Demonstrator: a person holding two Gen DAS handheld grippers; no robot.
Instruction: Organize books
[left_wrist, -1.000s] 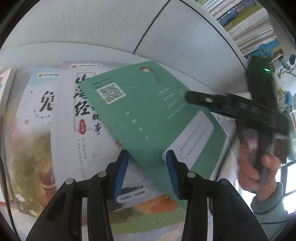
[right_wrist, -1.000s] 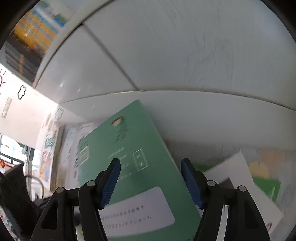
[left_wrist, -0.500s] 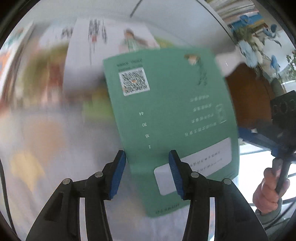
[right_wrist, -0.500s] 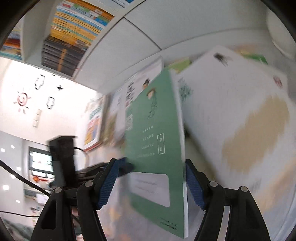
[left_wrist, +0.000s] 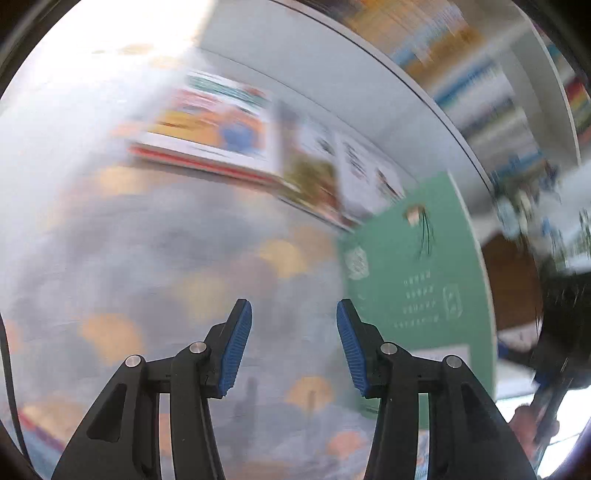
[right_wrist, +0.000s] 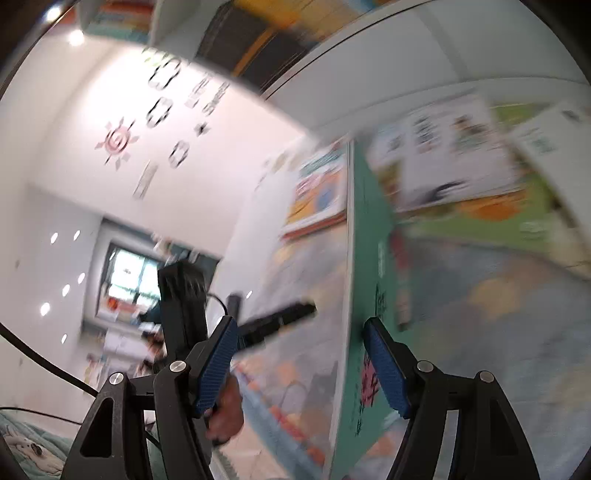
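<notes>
- Left tongs (left_wrist: 293, 343): the jaws stand part open with nothing between the blue pads; below them we see only the blurred grey tabletop with orange spots (left_wrist: 147, 258).
- Right tongs (right_wrist: 301, 365): the jaws stand wide. The thin green softcover book (right_wrist: 369, 229) rises edge-on between them. Its cover appears to rest against the frame-right pad (right_wrist: 386, 369), while the other pad (right_wrist: 216, 362) is well clear, so we judge there is no clamp on it.
- In the left wrist view, the green book occupies the right of the frame, beside the right-hand finger.
- A pile of colourful picture books (left_wrist: 221, 122) lies flat at upper centre, against the white back panel.
- To do this step well, we should close the right jaws on the cover near the lower edge, keep the book upright, and use the left tongs to steady its free edge before moving it to the pile.
</notes>
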